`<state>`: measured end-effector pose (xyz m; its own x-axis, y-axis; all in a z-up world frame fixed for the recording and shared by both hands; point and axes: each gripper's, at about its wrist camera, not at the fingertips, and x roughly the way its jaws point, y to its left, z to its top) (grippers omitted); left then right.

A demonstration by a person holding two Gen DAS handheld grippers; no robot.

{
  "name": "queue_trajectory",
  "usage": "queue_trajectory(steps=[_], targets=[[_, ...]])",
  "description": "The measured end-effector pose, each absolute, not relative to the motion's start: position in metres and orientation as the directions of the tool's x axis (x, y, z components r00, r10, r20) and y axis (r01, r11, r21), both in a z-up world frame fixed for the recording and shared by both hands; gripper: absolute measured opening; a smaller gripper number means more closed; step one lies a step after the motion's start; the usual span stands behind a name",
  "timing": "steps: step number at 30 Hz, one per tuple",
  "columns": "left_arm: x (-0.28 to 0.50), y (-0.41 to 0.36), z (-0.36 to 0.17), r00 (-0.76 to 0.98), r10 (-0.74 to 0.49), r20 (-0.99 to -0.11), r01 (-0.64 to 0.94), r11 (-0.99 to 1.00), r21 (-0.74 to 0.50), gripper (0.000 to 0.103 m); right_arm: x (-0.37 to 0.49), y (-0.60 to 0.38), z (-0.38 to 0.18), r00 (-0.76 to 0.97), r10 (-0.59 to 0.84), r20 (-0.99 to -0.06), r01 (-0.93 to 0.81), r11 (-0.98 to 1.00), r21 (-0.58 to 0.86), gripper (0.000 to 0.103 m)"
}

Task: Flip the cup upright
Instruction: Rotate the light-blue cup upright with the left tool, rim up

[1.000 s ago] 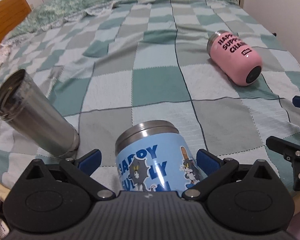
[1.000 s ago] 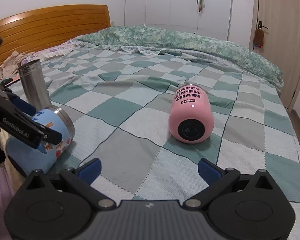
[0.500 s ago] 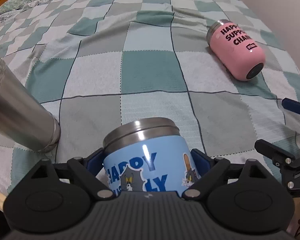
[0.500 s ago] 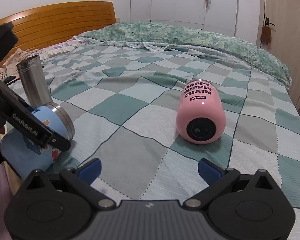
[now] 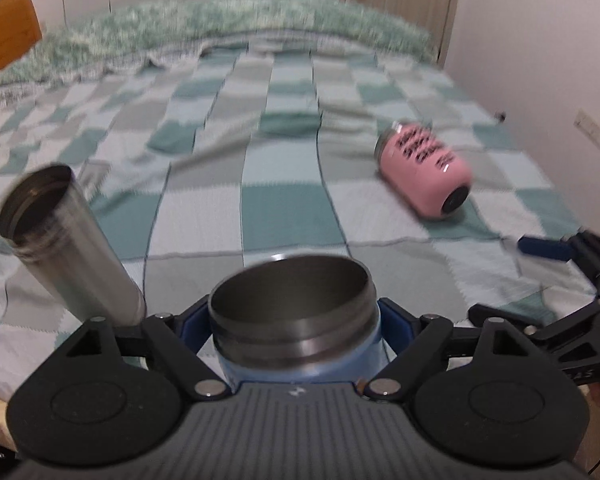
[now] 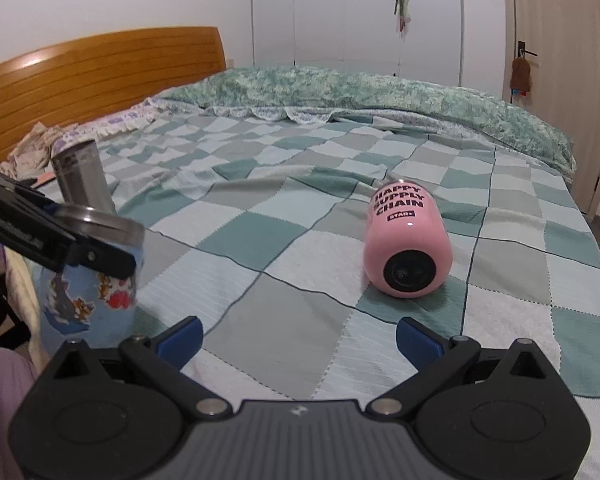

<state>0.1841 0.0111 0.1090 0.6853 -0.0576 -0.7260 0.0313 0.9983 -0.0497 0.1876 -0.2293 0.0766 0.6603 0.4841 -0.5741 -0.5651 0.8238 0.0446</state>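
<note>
My left gripper (image 5: 294, 320) is shut on the blue cartoon cup (image 5: 292, 316); its steel mouth faces up and toward the camera. In the right wrist view the blue cup (image 6: 86, 280) stands nearly upright at the bed's near left edge, with the left gripper clamped below its rim. A pink cup (image 6: 406, 248) lies on its side on the checked blanket, black base toward me; it also shows in the left wrist view (image 5: 426, 170) at right. My right gripper (image 6: 298, 338) is open and empty, low over the blanket in front of the pink cup.
A steel tumbler (image 5: 68, 244) stands upright left of the blue cup, also in the right wrist view (image 6: 84, 178). A checked blanket (image 6: 284, 240) covers the bed. A wooden headboard (image 6: 100, 76) is at left, with a rumpled green quilt (image 6: 380, 92) behind and wardrobes and a door beyond.
My left gripper closed on the blue cup and tilted it from lying on its side to nearly upright. The right gripper edged slightly forward and stayed open.
</note>
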Motion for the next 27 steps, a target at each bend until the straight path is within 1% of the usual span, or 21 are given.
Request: queue_trajectory(steps=[4,9,12,15,21,23,25,26,27], targets=[[0.174,0.017,0.12,0.759,-0.054,-0.649,0.028,0.998,-0.051,0.085,0.182,-0.23,0.078,0.677,0.491,-0.548,-0.546,0.835,0.072,0.103],[0.176,0.017,0.124,0.843,0.028,-0.537,-0.013,0.999,0.031,0.085,0.181,-0.229,0.077,0.694,0.496,-0.522,-0.513,0.849,0.124,0.103],[0.183,0.017,0.118,0.861,0.069,-0.504,-0.034,0.996,0.079,0.085,0.183,-0.226,0.074,0.7,0.49,-0.519,-0.497,0.857,0.139,0.103],[0.194,0.019,0.109,0.859,0.105,-0.5,-0.053,0.992,0.118,0.085,0.186,-0.22,0.07,0.7,0.481,-0.528,-0.487,0.862,0.138,0.103],[0.218,0.033,0.086,0.813,0.098,-0.574,-0.06,0.995,0.084,0.085,0.191,-0.209,0.065,0.702,0.466,-0.539,-0.479,0.869,0.127,0.103],[0.217,0.034,0.084,0.826,0.097,-0.555,-0.058,0.994,0.088,0.086,0.193,-0.206,0.065,0.702,0.462,-0.542,-0.477,0.87,0.124,0.103],[0.217,0.032,0.083,0.825,0.099,-0.556,-0.053,0.994,0.099,0.086,0.193,-0.203,0.065,0.705,0.458,-0.542,-0.475,0.872,0.119,0.103],[0.217,0.032,0.083,0.826,0.1,-0.555,-0.05,0.993,0.105,0.087,0.192,-0.203,0.066,0.706,0.457,-0.542,-0.475,0.872,0.116,0.103],[0.215,0.031,0.084,0.83,0.101,-0.549,-0.049,0.993,0.109,0.096,0.191,-0.202,0.067,0.708,0.456,-0.54,-0.475,0.873,0.115,0.103]])
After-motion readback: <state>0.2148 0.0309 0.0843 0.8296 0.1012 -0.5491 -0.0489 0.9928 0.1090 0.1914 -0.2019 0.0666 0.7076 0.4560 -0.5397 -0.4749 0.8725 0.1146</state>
